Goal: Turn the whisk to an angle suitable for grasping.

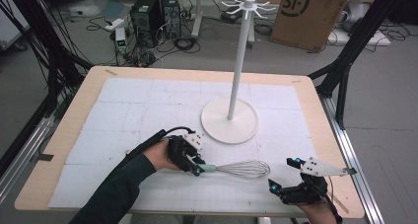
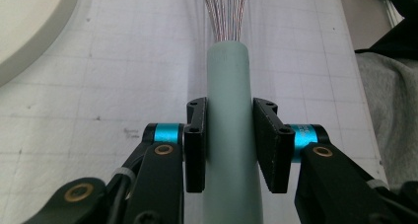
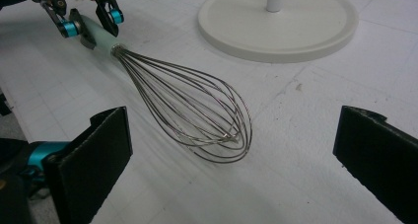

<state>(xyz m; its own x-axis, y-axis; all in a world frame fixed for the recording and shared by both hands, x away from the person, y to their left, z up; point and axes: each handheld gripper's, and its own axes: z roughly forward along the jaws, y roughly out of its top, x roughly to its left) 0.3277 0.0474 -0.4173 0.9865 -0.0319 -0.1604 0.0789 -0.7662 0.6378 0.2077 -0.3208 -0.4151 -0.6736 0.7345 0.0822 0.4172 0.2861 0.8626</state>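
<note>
Left hand [image 1: 158,157]: enters from the bottom edge in a dark sleeve [image 1: 116,192], holding the left gripper [image 1: 197,165]. Cable [image 1: 153,139] trails back along the forearm.

Left gripper: jaws set on either side of the whisk handle [image 2: 229,135]. In the left gripper view one pad [image 2: 195,145] lies against the handle; the other pad [image 2: 270,145] stands just beside it with a thin gap at its upper end, so a firm pinch cannot be confirmed. Lower part of the gripper body is cut off by the frame.

Whisk [image 1: 236,169]: lies flat on the white mat [image 1: 123,110], near the front edge, between the two grippers. Long axis runs across the table, left to right. Pale green handle at the left, inside the left gripper; wire head [image 3: 197,115] points right, toward the right gripper [image 1: 283,174]. Handle end is hidden behind the jaws in the high view; wire head is cut off at the top of the left gripper view.

Stand [image 1: 230,119]: white round base on the mat, behind the whisk and apart from it. Thin pole rises upright to a ring of hooks [image 1: 249,6].

Right gripper: at the front right of the table, jaws spread wide, holding nothing. Its pads [image 3: 101,155] frame the wire head from a little way off. The hand behind it is mostly cut off by the bottom edge.
</note>
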